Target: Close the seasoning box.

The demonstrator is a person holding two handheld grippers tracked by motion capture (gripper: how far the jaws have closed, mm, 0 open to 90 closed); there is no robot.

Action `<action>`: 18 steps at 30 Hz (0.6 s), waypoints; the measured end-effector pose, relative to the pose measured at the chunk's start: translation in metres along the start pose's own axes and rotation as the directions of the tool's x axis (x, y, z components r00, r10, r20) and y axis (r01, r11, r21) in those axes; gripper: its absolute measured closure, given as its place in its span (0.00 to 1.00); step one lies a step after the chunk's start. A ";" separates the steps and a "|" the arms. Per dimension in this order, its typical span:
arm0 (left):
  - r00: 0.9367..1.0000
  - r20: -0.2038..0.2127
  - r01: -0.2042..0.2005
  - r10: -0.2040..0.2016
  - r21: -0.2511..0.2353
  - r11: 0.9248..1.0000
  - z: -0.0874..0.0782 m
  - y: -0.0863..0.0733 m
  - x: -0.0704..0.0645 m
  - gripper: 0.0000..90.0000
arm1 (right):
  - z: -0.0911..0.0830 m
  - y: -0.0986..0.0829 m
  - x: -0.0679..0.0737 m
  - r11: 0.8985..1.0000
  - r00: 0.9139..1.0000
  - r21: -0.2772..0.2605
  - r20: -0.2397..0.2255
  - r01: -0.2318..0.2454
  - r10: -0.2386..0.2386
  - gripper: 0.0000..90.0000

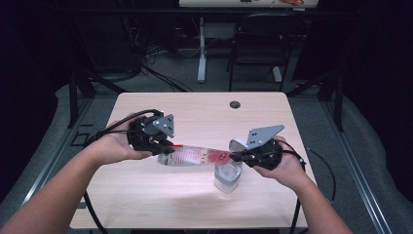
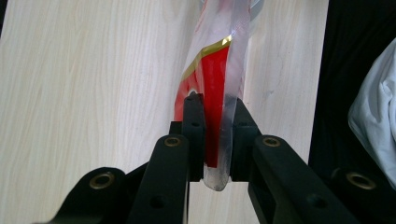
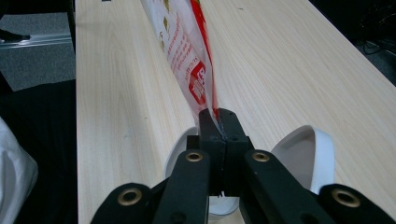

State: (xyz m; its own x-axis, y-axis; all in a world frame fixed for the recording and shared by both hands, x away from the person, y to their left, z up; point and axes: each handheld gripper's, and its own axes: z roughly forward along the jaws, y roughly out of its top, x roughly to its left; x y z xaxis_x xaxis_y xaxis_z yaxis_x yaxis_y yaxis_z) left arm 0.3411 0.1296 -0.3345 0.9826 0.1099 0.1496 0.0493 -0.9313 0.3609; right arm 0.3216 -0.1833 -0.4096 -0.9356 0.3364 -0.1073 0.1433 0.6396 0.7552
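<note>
Left gripper (image 1: 165,147) pinches one end of the red-and-clear packet (image 1: 195,156), held level above the table (image 1: 146,195); right gripper (image 1: 241,156) clamps the other end over the clear container (image 1: 227,176). Judging by this, pouring remains.

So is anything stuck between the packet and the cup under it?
Nothing visible. The red and clear plastic packet, pinched at both ends by the left gripper and right gripper, hangs just above the clear plastic cup.

Black left claw (image 1: 168,146), brass-ringed screw holes, grey three-cornered plates; black right claw (image 1: 237,157), trailing black cables
</note>
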 end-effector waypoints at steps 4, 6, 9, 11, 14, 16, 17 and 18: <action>1.000 0.000 0.003 -0.003 0.001 1.000 0.000 0.001 0.000 0.91 | 0.000 0.000 0.000 1.000 1.000 0.001 0.001 -0.002 0.002 1.00; 1.000 -0.003 -0.001 0.001 0.002 1.000 -0.001 0.002 0.000 0.91 | 0.000 0.000 0.000 1.000 1.000 0.000 0.001 0.000 0.000 1.00; 1.000 -0.003 -0.001 0.001 0.008 1.000 -0.001 0.003 0.001 0.91 | -0.001 -0.001 -0.001 1.000 1.000 -0.002 0.002 -0.002 0.002 1.00; 1.000 -0.006 0.001 -0.001 0.006 1.000 -0.001 0.004 0.000 0.91 | -0.001 -0.001 0.000 1.000 1.000 -0.005 0.004 -0.004 0.004 1.00; 1.000 -0.005 -0.003 0.003 0.011 1.000 -0.002 0.005 0.001 0.91 | -0.001 -0.001 -0.001 1.000 1.000 -0.008 0.001 -0.007 0.007 1.00; 1.000 -0.010 -0.010 0.010 0.017 1.000 -0.002 0.007 0.001 0.91 | -0.002 -0.002 -0.001 1.000 1.000 -0.005 0.001 -0.005 0.005 1.00; 1.000 -0.011 -0.010 0.010 0.017 1.000 -0.002 0.008 0.001 0.91 | -0.002 -0.002 -0.001 1.000 1.000 -0.004 0.007 -0.005 0.005 1.00; 1.000 -0.011 -0.013 0.013 0.019 1.000 -0.003 0.009 0.001 0.91 | -0.002 -0.002 -0.001 1.000 1.000 -0.007 0.005 -0.007 0.007 1.00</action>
State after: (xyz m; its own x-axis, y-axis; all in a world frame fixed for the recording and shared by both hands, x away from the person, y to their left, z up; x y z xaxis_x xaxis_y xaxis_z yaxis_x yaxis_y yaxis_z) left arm 0.3419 0.1226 -0.3287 0.9812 0.1015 0.1644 0.0399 -0.9390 0.3417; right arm 0.3218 -0.1865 -0.4101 -0.9329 0.3445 -0.1052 0.1479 0.6326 0.7602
